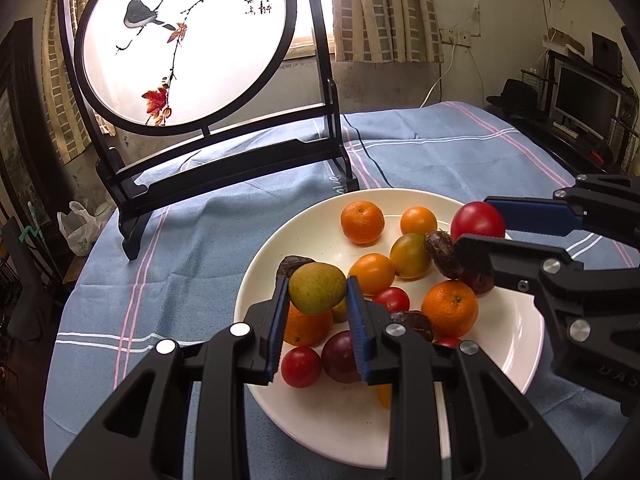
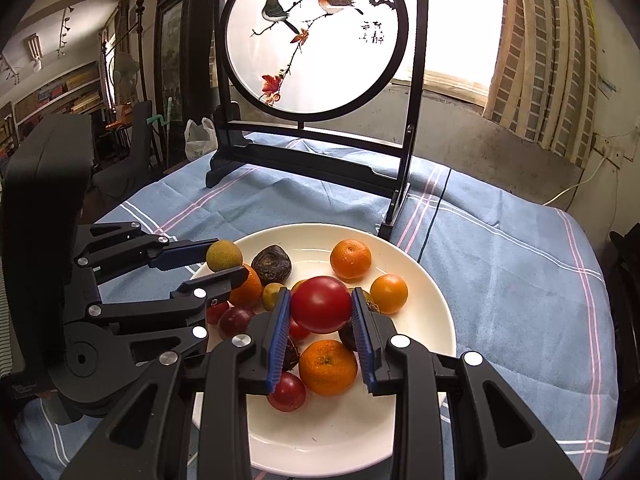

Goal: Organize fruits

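A white plate [image 1: 328, 424] [image 2: 432, 320] on the blue cloth holds several oranges, small red tomatoes, dark plums and wrinkled brown fruits. My left gripper [image 1: 318, 290] [image 2: 225, 261] is shut on a small green-yellow fruit [image 1: 317, 287] [image 2: 224, 255], held just above the plate's left side. My right gripper [image 2: 322, 305] [image 1: 478, 227] is shut on a red tomato [image 2: 321, 303] [image 1: 477, 220], held above the fruit pile on the plate's right side. One orange [image 2: 327, 367] lies just below the right gripper's fingers.
A tall black stand with a round bird painting [image 1: 188, 40] [image 2: 316, 36] rises on the table behind the plate. The blue striped tablecloth [image 1: 440, 148] [image 2: 500, 280] spreads around. A white plastic bag [image 1: 80, 224] sits beyond the table's left edge. Shelves and a monitor [image 1: 584, 100] stand at right.
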`<action>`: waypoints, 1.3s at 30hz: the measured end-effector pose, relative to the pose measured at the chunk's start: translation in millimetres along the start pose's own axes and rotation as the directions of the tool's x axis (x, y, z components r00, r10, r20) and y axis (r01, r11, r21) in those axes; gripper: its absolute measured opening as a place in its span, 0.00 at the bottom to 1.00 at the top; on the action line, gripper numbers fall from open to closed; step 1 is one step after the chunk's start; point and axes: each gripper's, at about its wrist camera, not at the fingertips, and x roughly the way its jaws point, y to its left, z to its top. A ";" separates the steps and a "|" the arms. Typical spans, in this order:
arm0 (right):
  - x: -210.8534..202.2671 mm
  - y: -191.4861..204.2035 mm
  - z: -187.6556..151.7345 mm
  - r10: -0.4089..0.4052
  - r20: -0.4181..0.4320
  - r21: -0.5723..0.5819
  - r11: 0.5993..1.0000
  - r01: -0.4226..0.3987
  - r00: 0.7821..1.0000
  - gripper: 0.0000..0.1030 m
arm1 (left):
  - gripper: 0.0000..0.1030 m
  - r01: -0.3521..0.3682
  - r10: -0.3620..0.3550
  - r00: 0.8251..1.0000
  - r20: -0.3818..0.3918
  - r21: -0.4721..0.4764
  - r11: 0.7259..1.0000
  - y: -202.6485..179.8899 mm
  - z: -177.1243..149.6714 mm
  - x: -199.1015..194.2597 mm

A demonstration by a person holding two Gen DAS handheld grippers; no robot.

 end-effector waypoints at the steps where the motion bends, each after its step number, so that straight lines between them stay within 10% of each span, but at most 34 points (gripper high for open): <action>1: 0.5 0.1 0.3 -0.002 0.001 0.000 1.000 0.002 1.000 0.30 | 0.27 -0.001 0.001 1.000 -0.001 -0.001 1.000 0.2 0.2 0.7; 9: 16.3 -3.4 4.6 -0.016 -0.024 0.020 1.000 0.016 1.000 0.32 | 0.28 -0.016 0.016 1.000 -0.025 0.003 1.000 -3.2 1.7 10.8; 14: 1.1 -14.4 5.7 -0.015 0.035 0.082 0.997 0.013 0.999 0.57 | 0.53 -0.031 0.031 1.000 -0.001 -0.006 0.999 -1.2 1.1 7.2; 19: -36.6 -20.8 -0.9 -0.033 0.113 0.131 0.991 0.018 0.993 0.62 | 0.59 -0.033 0.033 0.999 0.042 -0.019 0.999 2.2 -1.0 -13.7; 25: -98.1 -7.2 -37.2 -0.146 0.261 0.110 0.987 0.121 0.954 0.76 | 0.93 -0.088 0.087 0.976 0.198 -0.001 0.996 -0.3 -12.0 -69.1; 39: -138.5 1.1 -82.8 -0.202 0.389 0.246 0.963 0.110 0.899 0.88 | 0.95 -0.055 0.094 0.936 0.338 -0.124 0.991 10.2 -35.0 -128.2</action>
